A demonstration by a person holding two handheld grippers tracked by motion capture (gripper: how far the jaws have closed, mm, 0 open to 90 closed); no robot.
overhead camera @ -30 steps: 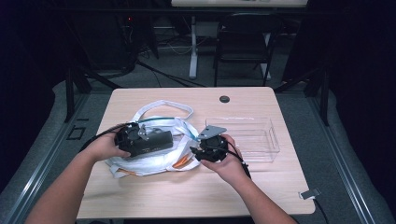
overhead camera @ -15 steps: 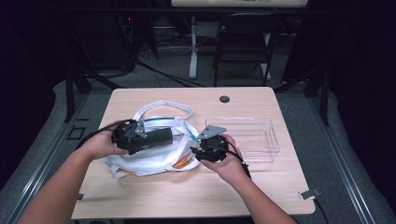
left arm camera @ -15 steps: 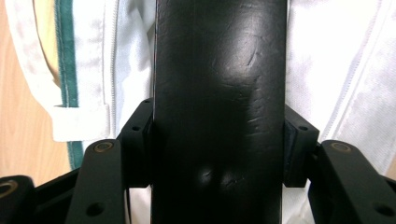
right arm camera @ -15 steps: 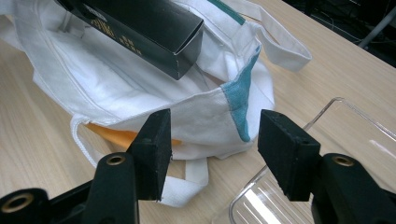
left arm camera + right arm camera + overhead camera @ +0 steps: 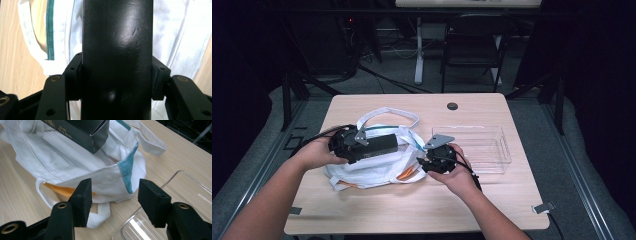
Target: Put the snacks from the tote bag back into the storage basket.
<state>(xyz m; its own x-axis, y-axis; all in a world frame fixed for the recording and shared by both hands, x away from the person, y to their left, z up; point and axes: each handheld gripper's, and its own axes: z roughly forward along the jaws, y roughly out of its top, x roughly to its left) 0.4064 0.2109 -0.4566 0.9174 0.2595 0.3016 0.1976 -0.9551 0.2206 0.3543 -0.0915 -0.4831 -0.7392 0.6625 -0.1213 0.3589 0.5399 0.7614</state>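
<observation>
From above, the left gripper (image 5: 346,145) holds a black box (image 5: 379,145) over a white bag (image 5: 377,167) on the table (image 5: 412,210); the right gripper (image 5: 437,160) sits at the bag's edge, beside a clear tray (image 5: 492,150).

Left gripper view: the box (image 5: 117,50) is clamped between the jaws, bag (image 5: 180,37) beneath.

Right gripper view: the jaws stand apart, empty, facing the bag (image 5: 75,170), box (image 5: 82,132) above, tray (image 5: 185,195) alongside.

Soft cloth, shiny box, see-through plastic

The white bag (image 5: 75,167) is soft cloth; the black box (image 5: 117,50) is smooth and shiny; the table (image 5: 377,210) looks like wood; the tray (image 5: 492,145) is clear plastic.
</observation>
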